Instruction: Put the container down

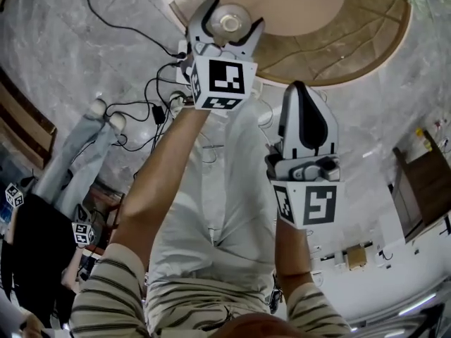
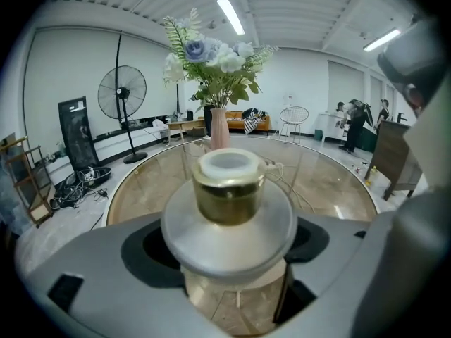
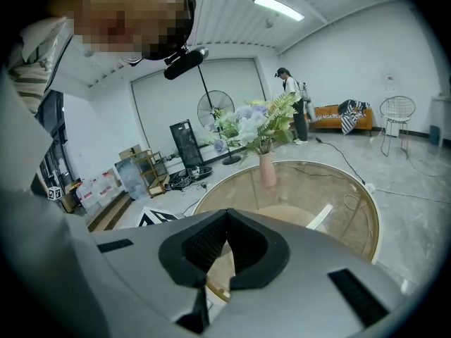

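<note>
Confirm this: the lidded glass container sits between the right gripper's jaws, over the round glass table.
Wrong gripper. The lidded glass container sits between the jaws of the left gripper, over the round glass table; the left gripper view shows it.

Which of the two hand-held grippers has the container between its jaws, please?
The left hand-held gripper: the lidded glass container sits between its jaws, whereas the right hand-held gripper has its jaws together, holding nothing.

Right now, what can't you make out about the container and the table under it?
1. Container base: left gripper view, covered by its lid and the jaws; contact with the table unclear.
2. Left gripper pads on the glass: lid covers them.
3. Head view: only the lid top shows, between the jaws.
</note>
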Demonstrator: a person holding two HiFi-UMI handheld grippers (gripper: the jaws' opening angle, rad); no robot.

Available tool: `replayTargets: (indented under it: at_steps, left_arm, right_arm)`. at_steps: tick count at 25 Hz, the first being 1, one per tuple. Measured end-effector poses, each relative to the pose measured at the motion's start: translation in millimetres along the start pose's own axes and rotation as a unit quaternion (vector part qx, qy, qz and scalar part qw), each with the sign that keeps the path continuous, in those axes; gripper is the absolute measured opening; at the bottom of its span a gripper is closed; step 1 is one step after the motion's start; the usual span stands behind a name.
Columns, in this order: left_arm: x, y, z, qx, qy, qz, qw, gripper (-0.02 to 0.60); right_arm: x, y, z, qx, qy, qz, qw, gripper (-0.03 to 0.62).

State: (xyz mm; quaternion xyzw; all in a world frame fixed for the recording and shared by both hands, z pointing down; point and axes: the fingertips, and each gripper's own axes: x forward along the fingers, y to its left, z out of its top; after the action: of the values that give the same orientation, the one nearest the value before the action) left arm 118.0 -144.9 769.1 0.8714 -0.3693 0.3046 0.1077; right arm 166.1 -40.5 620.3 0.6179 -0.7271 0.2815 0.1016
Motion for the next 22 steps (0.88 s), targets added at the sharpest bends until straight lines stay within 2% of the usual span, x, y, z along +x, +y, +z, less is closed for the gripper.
replayTargets:
  at_steps: [2,6,10,17,22]
  left_arm:
    - [-3,-2,0,-0.005,0.002,-0.011,0.9999,0.398]
    - [-28,0,5,-0.002,0.000,-0.008,1.0000,0.400]
    - [-66,-1,28,-0.008,-0.014,-0.001,0.9999,0.397]
    - [-156,8,77,-0.051,-0.042,-0.004,0.9978,0.341]
    - [-222,6,116,-0.054,-0.060,-0.017,0.9966,0.298]
  right_arm:
    - [-4,3,5,-0.005,-0.004,-0.001,1.000,0.008]
    - [-12,14,16,-0.013,-0.014,0.006,1.000,0.008]
    - [-31,24,39,-0.017,-0.033,0.002,0.999,0.008]
    - [-66,63,78,-0.027,-0.060,0.004,0.998,0.008]
    - [-98,95,106,-0.029,-0.078,-0.002,0.997,0.008]
